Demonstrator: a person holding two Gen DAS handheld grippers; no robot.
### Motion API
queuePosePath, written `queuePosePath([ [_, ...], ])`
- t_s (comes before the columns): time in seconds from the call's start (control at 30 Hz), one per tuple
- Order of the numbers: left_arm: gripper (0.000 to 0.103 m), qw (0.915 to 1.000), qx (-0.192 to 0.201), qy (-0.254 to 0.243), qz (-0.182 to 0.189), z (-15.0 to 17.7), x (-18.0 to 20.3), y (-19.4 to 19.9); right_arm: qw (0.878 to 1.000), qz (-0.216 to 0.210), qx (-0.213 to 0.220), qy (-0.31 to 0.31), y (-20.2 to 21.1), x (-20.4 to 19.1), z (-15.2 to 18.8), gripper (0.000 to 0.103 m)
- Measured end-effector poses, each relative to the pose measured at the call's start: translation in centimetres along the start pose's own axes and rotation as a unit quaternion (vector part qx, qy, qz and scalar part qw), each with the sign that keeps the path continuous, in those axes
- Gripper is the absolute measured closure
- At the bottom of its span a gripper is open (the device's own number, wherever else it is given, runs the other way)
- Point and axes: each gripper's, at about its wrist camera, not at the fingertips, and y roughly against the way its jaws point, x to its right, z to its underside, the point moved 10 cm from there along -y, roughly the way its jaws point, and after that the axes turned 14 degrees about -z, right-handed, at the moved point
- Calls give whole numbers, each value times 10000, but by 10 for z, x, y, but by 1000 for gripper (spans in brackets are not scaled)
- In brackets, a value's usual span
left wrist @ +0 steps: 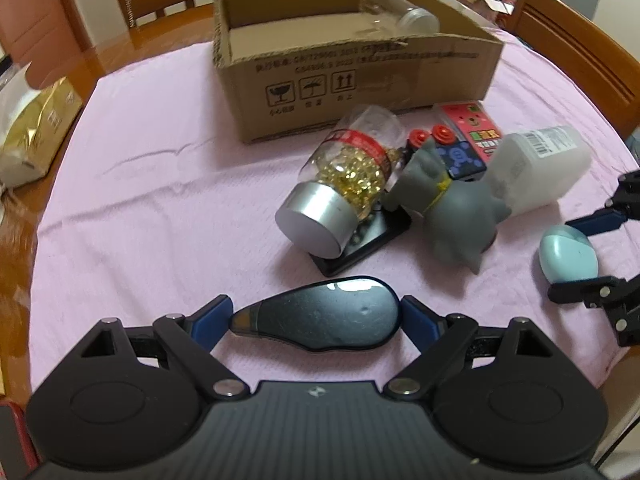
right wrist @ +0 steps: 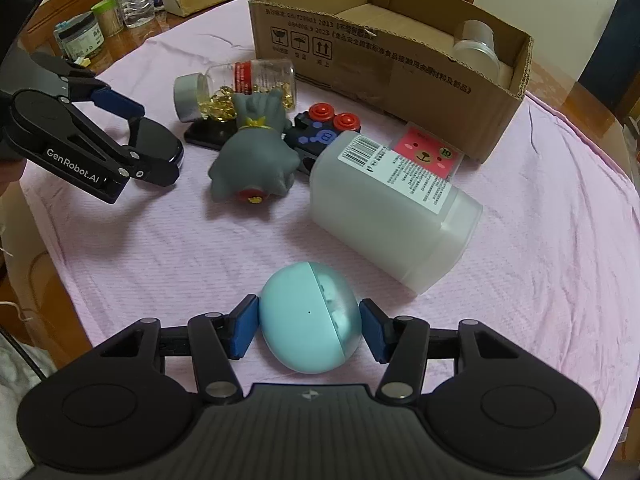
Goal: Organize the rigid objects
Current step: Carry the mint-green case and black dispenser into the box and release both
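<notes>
- Both tongs are clamped on cargo: the left gripper (left wrist: 316, 322) pinches a black mouse (left wrist: 320, 320) end to end, the right gripper (right wrist: 308, 326) has its pads pressed on a teal egg-shaped case (right wrist: 308, 316).
- Mouse and case both sit low over the pink cloth (left wrist: 160, 208), near the front edge of the table (whether either has lifted clear cannot be told).
- Step in hand, by the look of it: picking up, two items at once.
- Cardboard box (right wrist: 400, 80) waits at the far side, already holding a clear jar (right wrist: 478, 46).
- Between lies a clutter: pill bottle (left wrist: 344, 176), grey toy (left wrist: 448, 200), white jug (right wrist: 394, 208).
- Next move likely calls for raising both loads above that clutter, then carrying them over the box wall before letting go.
</notes>
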Motion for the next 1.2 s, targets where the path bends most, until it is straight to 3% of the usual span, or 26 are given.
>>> queuePosePath([
  [0.27,14,9985,154,-470,215,-20,-10,32,9998,-91,140,119,31,-13,-17,44],
  [0.6,14,9928,679,-847,507,-68,-30,69,9979,41,636,101,77,-20,-71,44],
  [0.8,14,9935,880,-544,470,-96,-47,74,9952,242,915,231,88,-5,-113,43],
  [1.2,14,9952,927,270,-167,-131,-85,67,9932,106,989,602,59,56,-193,43],
])
